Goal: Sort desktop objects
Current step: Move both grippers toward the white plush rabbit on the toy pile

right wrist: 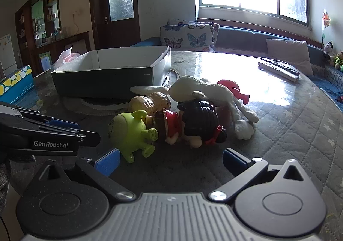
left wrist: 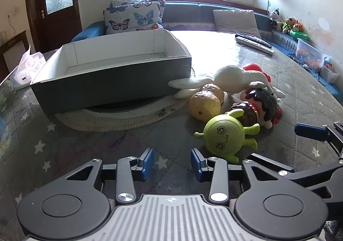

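Both claws are released and empty: right claw gapes wide just before the green toy, likely lining up a grab; left claw waits beside.

Quilted table – grey box, toy heap, remotes lie on it

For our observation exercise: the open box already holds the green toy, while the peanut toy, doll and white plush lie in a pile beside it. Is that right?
Not quite. The open box is empty; the green toy lies on the table in the pile with the peanut toy, doll and white plush beside it. The left wrist view shows this.
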